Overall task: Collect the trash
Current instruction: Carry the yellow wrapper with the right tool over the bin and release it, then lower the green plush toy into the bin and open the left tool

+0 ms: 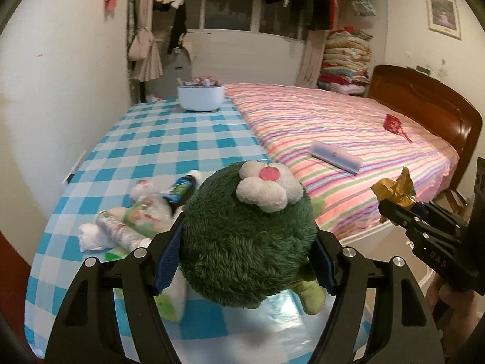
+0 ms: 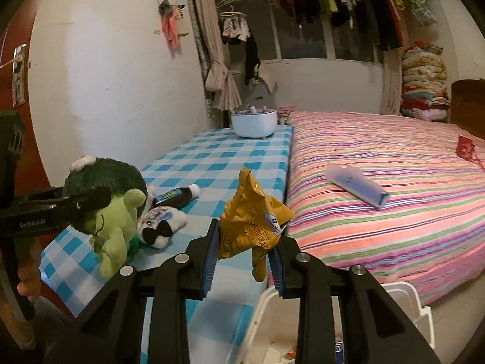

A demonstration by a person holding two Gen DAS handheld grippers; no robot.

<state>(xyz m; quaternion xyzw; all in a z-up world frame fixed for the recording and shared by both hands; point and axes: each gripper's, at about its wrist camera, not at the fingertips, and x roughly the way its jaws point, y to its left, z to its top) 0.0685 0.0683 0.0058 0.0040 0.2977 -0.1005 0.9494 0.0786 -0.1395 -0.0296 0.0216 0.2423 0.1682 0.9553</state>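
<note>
Right wrist view shows the right gripper (image 2: 245,265) pinching a crumpled golden cracker wrapper (image 2: 251,215) between its blue pads, held in the air above the near edge of the checkered surface (image 2: 218,157), with a white bin (image 2: 406,300) just below and to the right. Its rim is visible, and a few scraps seem to lie inside.

Left wrist view shows the left gripper (image 1: 242,261) clamped on a green plush toy (image 1: 242,236), raised off the near end of the surface. Beneath and beside it lies more litter: a crushed plastic bottle (image 1: 121,230), a crumpled white tissue (image 1: 89,236) and a dark bottle (image 1: 182,189).

By my reading, the step in hand is carrying the wrapper to the bin while the toy is kept clear of the pile. The next move calls for bringing the wrapper over the bin's opening and spreading the right gripper's fingers, then returning for the litter near the surface's near left corner.
</note>
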